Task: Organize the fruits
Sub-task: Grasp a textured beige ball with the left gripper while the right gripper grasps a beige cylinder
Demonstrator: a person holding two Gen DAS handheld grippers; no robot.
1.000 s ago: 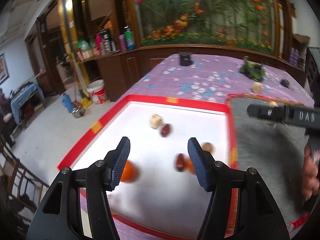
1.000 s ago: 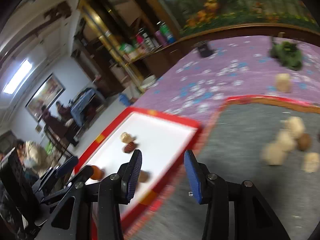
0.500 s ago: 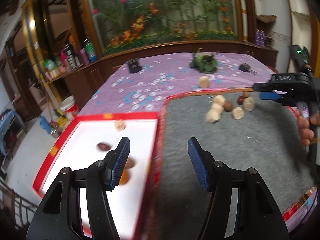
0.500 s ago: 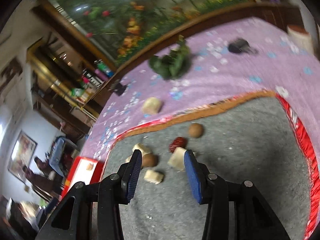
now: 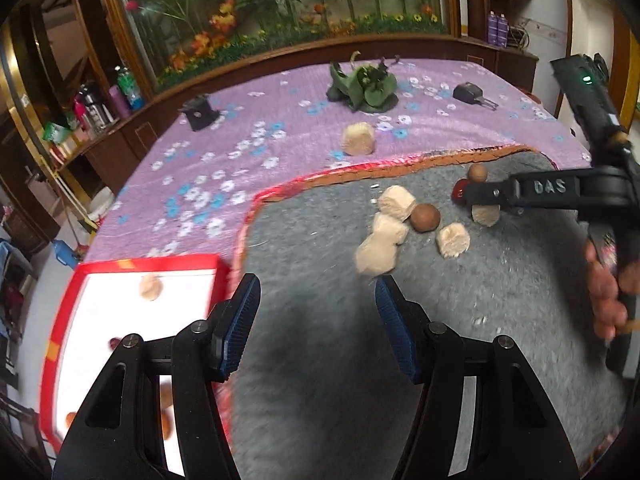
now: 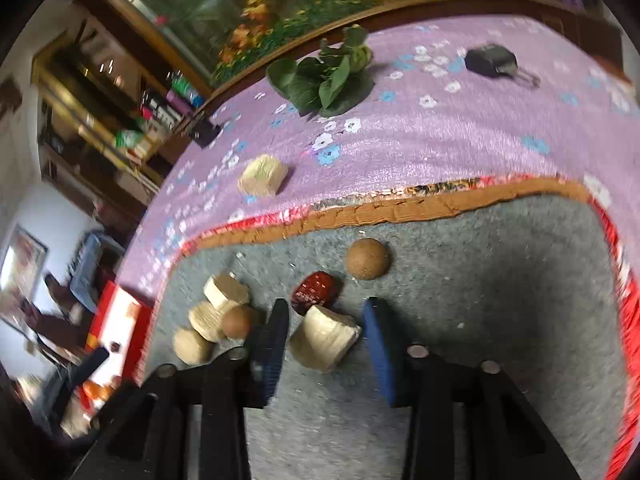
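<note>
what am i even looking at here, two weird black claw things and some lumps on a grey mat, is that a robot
No robot: a person holds a two-finger gripper in each hand, and each gripper carries a fisheye camera looking out along its fingers.

The left-hand camera shows the left gripper open and holding nothing, above the grey mat. Off to its left is a white tray with a red rim with a few pieces in it.

The right-hand camera shows the right gripper open, its fingers either side of a pale chunk but not closed on it. Just beyond lie a dark red fruit and a round brown fruit. More pale chunks sit to the left. One stray chunk lies on the purple flowered cloth.
</note>
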